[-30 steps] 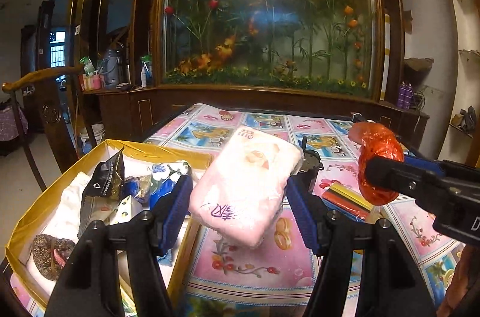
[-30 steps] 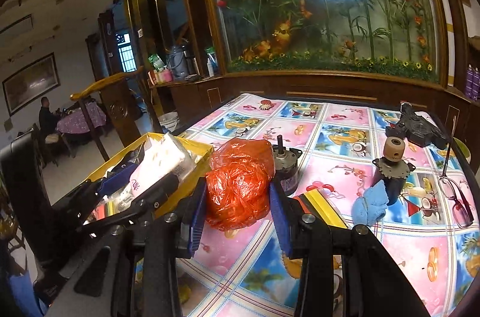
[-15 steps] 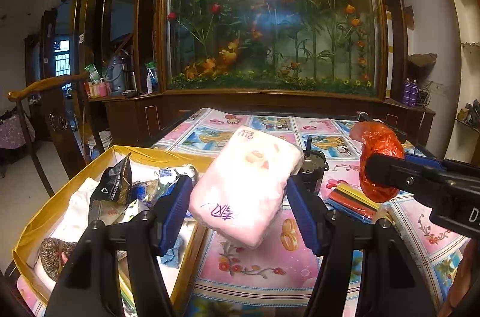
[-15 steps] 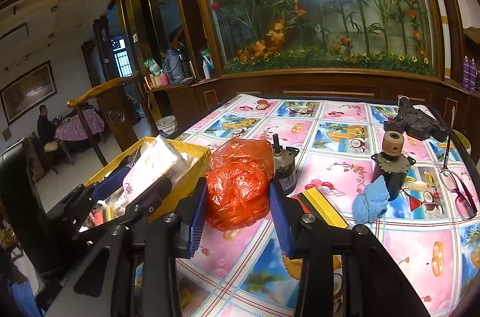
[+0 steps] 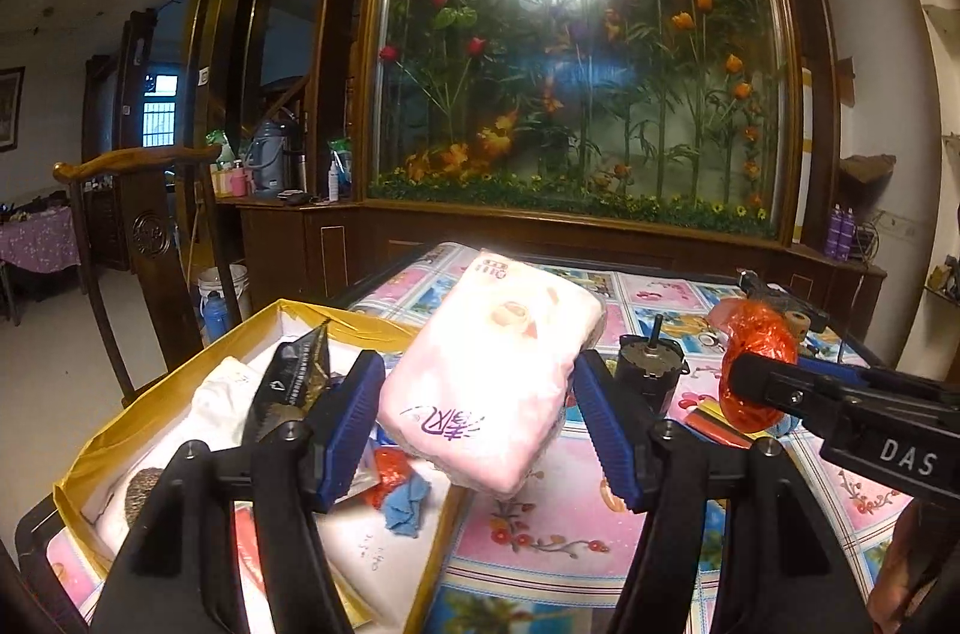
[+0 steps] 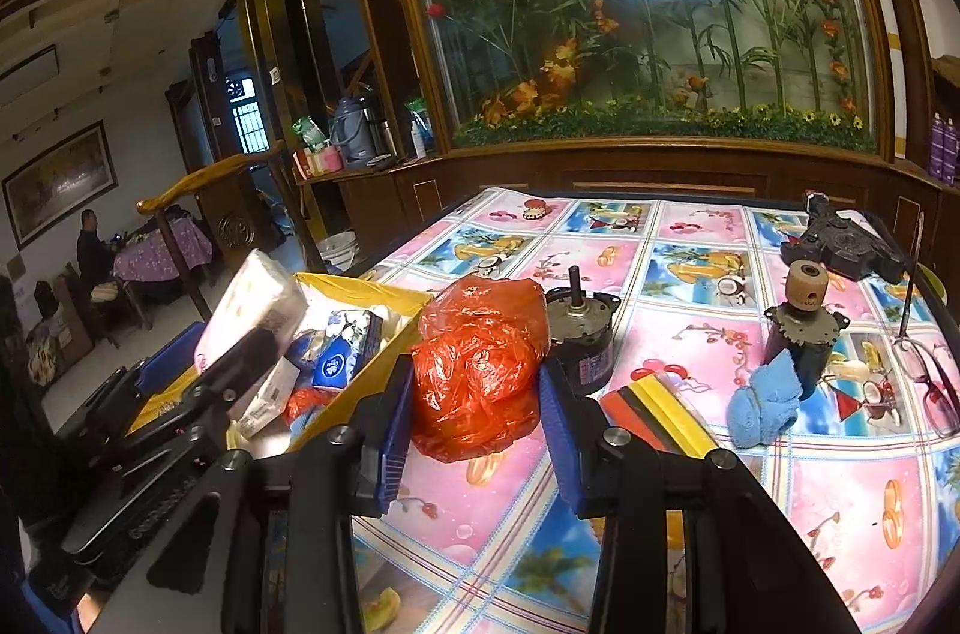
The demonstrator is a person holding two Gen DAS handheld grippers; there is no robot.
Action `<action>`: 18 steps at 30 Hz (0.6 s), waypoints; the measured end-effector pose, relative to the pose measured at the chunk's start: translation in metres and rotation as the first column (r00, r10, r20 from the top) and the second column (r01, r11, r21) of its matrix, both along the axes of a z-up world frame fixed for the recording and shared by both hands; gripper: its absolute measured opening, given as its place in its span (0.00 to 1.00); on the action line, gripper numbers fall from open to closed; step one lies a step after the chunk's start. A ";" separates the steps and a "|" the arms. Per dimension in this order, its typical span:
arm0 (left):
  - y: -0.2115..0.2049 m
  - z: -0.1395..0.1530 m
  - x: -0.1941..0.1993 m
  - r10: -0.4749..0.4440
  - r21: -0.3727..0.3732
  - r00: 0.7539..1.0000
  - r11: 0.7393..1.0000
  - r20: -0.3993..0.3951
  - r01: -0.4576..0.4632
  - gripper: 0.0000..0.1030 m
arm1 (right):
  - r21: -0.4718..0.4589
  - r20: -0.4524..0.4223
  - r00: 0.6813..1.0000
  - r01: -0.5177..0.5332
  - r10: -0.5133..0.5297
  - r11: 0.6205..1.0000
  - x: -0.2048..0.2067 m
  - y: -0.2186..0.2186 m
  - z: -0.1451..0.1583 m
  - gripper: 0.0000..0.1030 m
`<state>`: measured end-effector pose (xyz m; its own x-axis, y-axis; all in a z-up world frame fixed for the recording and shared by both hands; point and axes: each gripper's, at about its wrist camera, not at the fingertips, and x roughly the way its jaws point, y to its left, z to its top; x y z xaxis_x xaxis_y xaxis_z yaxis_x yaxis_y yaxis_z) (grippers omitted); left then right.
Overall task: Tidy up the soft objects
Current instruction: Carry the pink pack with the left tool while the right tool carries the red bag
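The left gripper [image 5: 477,430] clamps a pink tissue pack [image 5: 492,376] between its blue pads, holding it tilted in the centre of the left wrist view, lifted clear above the near right edge of the yellow box [image 5: 180,376] and the desk [image 5: 540,532]. The box fills the lower left of that frame and holds a white cloth [image 5: 216,400], a dark foil pouch [image 5: 294,376], a scrap of blue cloth [image 5: 405,511] and other small packets. In the right wrist view the right gripper [image 6: 477,430] is closed on a crumpled orange plastic bag [image 6: 477,364], low in the centre of the frame, with the bag's underside at or just above the flowered cloth of the desk. Just behind the bag to its right stands a small grey motor [image 6: 579,334]. Further right in the frame lie a red, black and yellow strip [image 6: 660,412], a blue rag [image 6: 765,400] leaning against a second motor with a tan cap [image 6: 804,328], and a pair of glasses [image 6: 927,382] near the right edge. A black metal part [image 6: 840,244] rests at the upper right of the desk.
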<state>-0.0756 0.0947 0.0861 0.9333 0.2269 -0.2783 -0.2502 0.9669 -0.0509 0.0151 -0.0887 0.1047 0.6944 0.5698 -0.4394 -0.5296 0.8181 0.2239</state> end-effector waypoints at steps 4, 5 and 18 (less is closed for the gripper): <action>0.019 0.000 -0.017 0.040 -0.007 0.999 0.999 0.034 -0.040 0.63 | 0.017 0.004 1.000 -0.018 0.018 1.000 -0.009 0.015 0.003 0.42; 0.024 0.000 -0.021 0.051 -0.017 0.998 0.999 0.041 -0.050 0.63 | 0.022 0.005 1.000 -0.024 0.024 0.999 -0.011 0.020 0.002 0.42; 0.110 -0.010 -0.050 0.211 -0.132 0.976 0.970 0.046 -0.204 0.63 | -0.008 -0.008 0.988 -0.151 0.151 0.988 -0.029 0.102 -0.006 0.42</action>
<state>-0.1259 0.2049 0.0758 0.8853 0.3841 -0.2623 -0.4375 0.8790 -0.1896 -0.0143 0.0135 0.0989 0.5973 0.6640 -0.4498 -0.6458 0.7308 0.2212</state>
